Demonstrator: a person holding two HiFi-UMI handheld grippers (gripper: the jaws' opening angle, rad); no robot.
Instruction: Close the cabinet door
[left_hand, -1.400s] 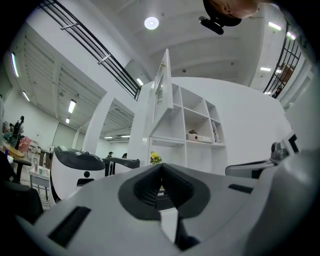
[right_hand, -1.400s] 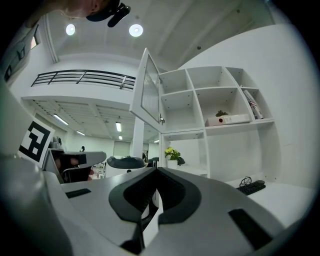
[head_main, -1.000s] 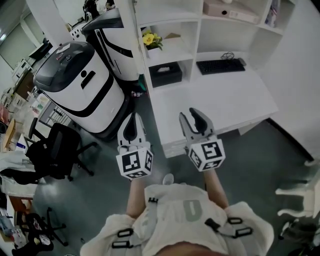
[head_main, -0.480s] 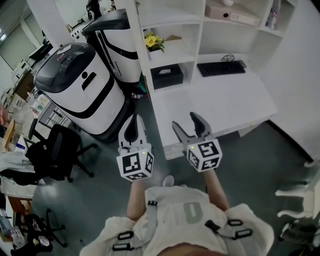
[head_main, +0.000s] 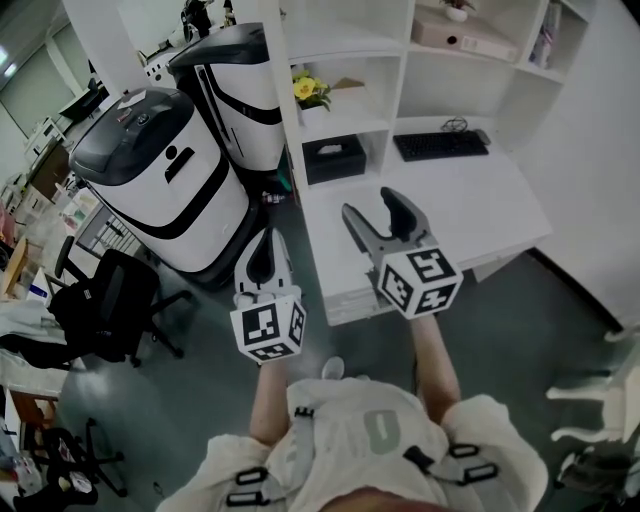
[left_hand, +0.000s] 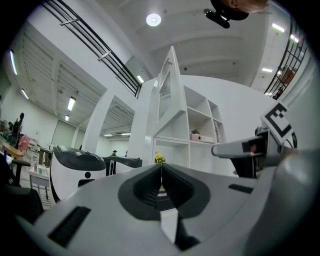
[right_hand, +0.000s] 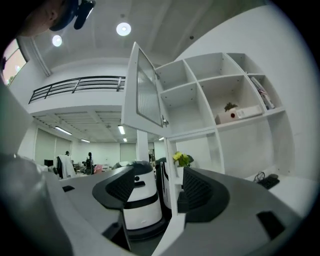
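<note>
Cabinet door (right_hand: 142, 92), white frame with ribbed glass pane: swung open, high at left edge of white shelf unit (right_hand: 210, 100), apart from both grippers. Right gripper (right_hand: 155, 187): jaws wide apart, just been opening, nothing gripped. Left gripper (left_hand: 161, 172), beside it at left: jaws together, empty. Yellow flowers (right_hand: 181, 159) on far shelf. Black keyboard (head_main: 441, 146) on white desk (head_main: 440, 210), far right.

The floor (head_main: 180, 400) was dark grey and shiny. White shelves (head_main: 340, 40) stood against a white wall (head_main: 600, 120), with a white worktop (head_main: 440, 215) in front. Two big white and black machines (head_main: 150, 190) stood near a black chair (head_main: 110, 295). Round lights (right_hand: 123, 28) shone on the high white ceiling.
</note>
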